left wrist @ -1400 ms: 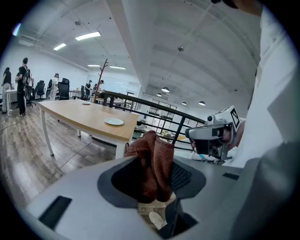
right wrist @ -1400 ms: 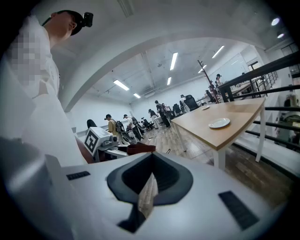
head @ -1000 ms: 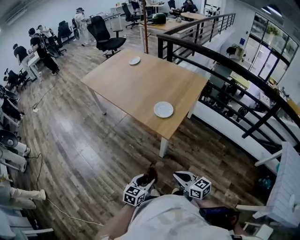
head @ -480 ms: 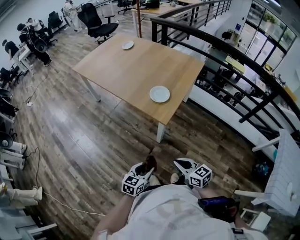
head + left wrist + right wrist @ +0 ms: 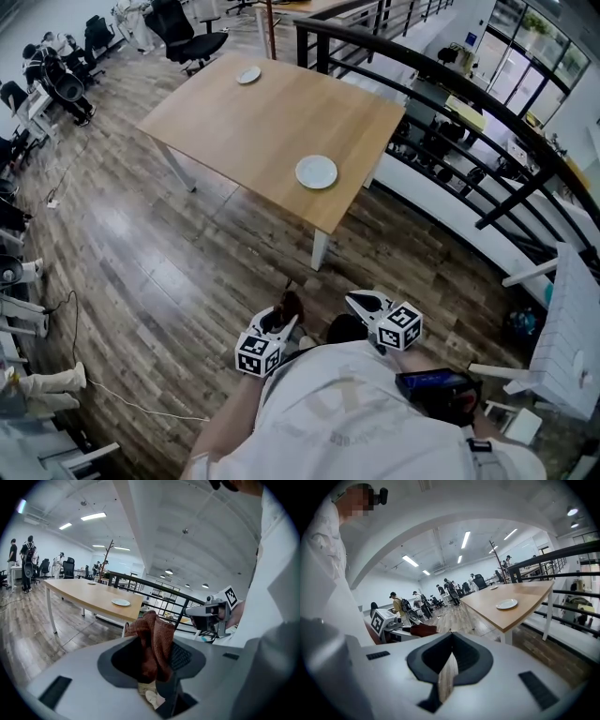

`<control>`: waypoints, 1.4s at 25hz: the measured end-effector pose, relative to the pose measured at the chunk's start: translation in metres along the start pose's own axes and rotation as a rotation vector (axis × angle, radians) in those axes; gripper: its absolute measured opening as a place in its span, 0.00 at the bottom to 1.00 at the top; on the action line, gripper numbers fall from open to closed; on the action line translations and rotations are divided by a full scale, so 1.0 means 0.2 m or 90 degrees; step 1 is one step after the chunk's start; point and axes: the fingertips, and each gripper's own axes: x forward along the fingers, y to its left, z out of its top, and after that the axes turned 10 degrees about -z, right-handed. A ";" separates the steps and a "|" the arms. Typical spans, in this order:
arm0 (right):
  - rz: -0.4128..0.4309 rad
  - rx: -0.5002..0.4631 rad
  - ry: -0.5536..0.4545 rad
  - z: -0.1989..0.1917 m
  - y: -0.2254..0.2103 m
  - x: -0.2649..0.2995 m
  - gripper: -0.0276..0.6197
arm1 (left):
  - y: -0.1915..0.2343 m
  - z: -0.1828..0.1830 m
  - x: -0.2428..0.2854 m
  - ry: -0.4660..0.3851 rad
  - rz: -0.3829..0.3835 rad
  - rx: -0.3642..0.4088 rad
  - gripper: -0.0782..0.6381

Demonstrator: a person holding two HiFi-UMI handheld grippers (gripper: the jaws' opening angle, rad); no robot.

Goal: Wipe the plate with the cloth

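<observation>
A white plate (image 5: 316,172) lies near the closest corner of a wooden table (image 5: 272,122), well ahead of me. My left gripper (image 5: 284,317) is held low in front of my body, shut on a bunched brown cloth (image 5: 291,305). In the left gripper view the cloth (image 5: 152,637) bulges up between the jaws, with the plate (image 5: 121,602) far beyond. My right gripper (image 5: 352,300) hangs beside it, jaws together with nothing in them. The right gripper view shows the plate (image 5: 506,603) on the table's corner and the cloth (image 5: 423,630) at left.
A second small plate (image 5: 248,75) sits at the table's far end. A black railing (image 5: 450,84) runs along the table's right side. Office chairs (image 5: 187,37) and several people (image 5: 47,70) are at the far left. Wood floor (image 5: 187,253) lies between me and the table.
The view has moved closer to the table, which now sits higher and nearer in the head view. Both grippers stay in front of my body, the cloth still held.
</observation>
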 end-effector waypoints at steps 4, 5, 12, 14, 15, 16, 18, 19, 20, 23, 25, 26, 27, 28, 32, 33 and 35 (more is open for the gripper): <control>0.009 0.000 0.003 0.04 -0.02 0.10 0.06 | 0.09 0.01 -0.02 0.003 0.018 -0.013 0.35; 0.011 0.001 0.002 0.05 -0.03 0.13 0.06 | 0.13 0.00 -0.03 0.007 0.023 -0.016 0.34; 0.038 0.028 0.010 0.13 -0.14 0.39 0.06 | 0.35 0.10 0.04 0.015 0.049 -0.024 0.34; 0.049 0.019 0.011 0.19 -0.20 0.47 0.06 | 0.40 0.17 0.09 0.014 0.053 -0.023 0.34; 0.053 0.016 0.011 0.22 -0.23 0.50 0.06 | 0.43 0.20 0.12 0.014 0.053 -0.022 0.34; 0.057 0.014 0.010 0.26 -0.25 0.54 0.06 | 0.45 0.24 0.15 0.015 0.053 -0.021 0.35; 0.061 0.012 0.007 0.33 -0.31 0.61 0.06 | 0.50 0.31 0.22 0.017 0.051 -0.017 0.34; 0.062 0.011 0.005 0.36 -0.34 0.64 0.06 | 0.53 0.35 0.25 0.018 0.049 -0.015 0.34; 0.062 0.011 0.004 0.39 -0.38 0.67 0.06 | 0.56 0.39 0.29 0.020 0.046 -0.013 0.34; 0.059 0.017 0.005 0.46 -0.51 0.73 0.06 | 0.63 0.48 0.42 0.029 0.040 -0.008 0.34; 0.055 0.023 0.009 0.49 -0.59 0.76 0.06 | 0.68 0.54 0.50 0.038 0.037 -0.003 0.35; 0.052 0.027 0.012 0.50 -0.64 0.77 0.06 | 0.70 0.57 0.55 0.042 0.036 -0.002 0.35; 0.048 0.032 0.015 0.51 -0.69 0.79 0.06 | 0.73 0.60 0.59 0.044 0.036 -0.002 0.35; 0.045 0.037 0.017 0.53 -0.74 0.79 0.06 | 0.75 0.63 0.62 0.045 0.037 -0.002 0.35; 0.040 0.045 0.017 0.60 -0.91 0.83 0.06 | 0.82 0.73 0.77 0.058 0.038 0.004 0.35; 0.040 0.045 0.014 0.62 -0.94 0.85 0.06 | 0.83 0.75 0.80 0.062 0.039 0.007 0.35; 0.042 0.054 0.008 0.66 -0.99 0.88 0.06 | 0.87 0.78 0.84 0.072 0.042 0.012 0.34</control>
